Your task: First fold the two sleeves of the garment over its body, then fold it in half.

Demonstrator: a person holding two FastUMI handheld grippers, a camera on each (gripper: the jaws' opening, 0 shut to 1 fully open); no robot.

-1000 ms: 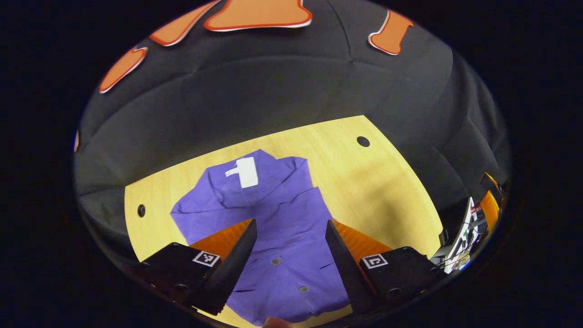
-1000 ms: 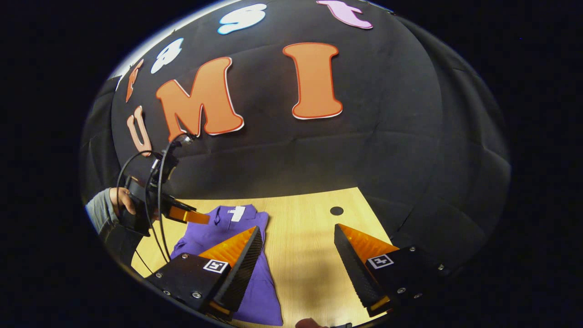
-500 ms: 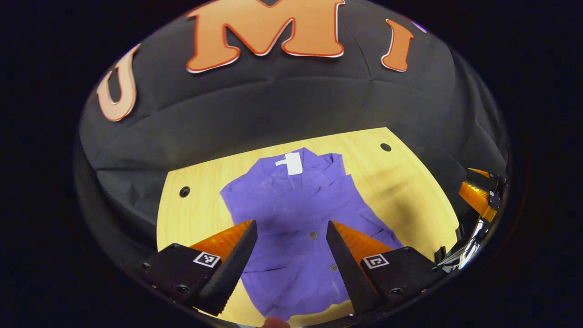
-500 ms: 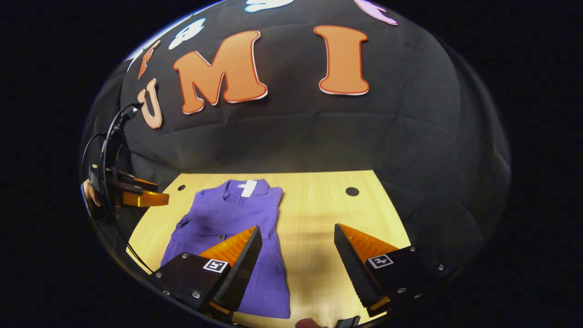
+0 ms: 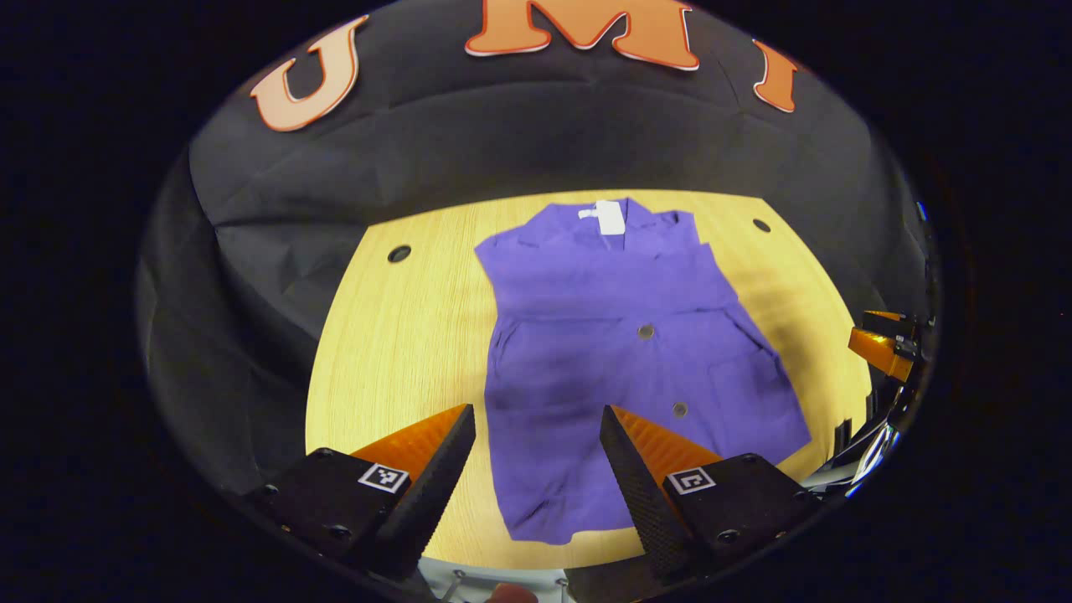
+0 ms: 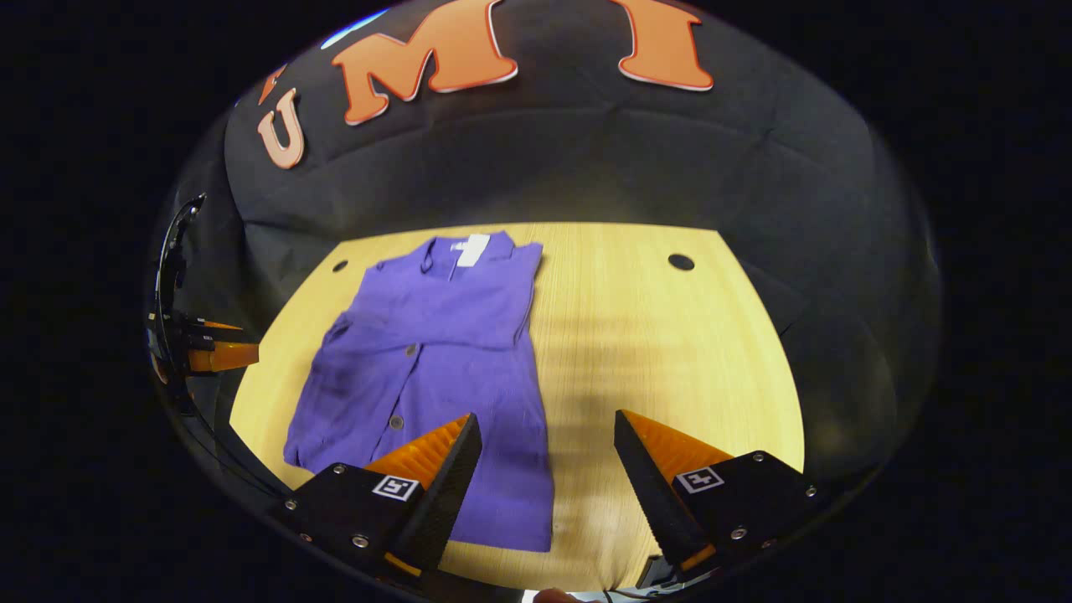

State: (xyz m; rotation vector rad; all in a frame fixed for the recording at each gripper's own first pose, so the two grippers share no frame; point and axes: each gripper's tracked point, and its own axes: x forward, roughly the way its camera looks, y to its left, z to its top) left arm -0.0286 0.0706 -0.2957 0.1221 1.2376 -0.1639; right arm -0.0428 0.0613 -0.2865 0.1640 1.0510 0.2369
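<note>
You work on a pale wooden table [image 5: 394, 335] with black cloth [image 5: 519, 142] behind it and along its sides. The table has small dark holes [image 5: 399, 253] near its far corners.

The purple garment [image 5: 620, 352] lies flat on the table, collar and white tag [image 5: 610, 216] toward the far edge, hem toward you. Both sleeves are folded over the body, so the shape is a long panel.

In the right gripper view the garment [image 6: 435, 360] covers the left part of the table, and the right part is bare wood.

Your left gripper [image 5: 536, 469] is wide open above the hem and holds nothing. Your right gripper [image 6: 544, 477] is also wide open and holds nothing, above the garment's right edge.
</note>
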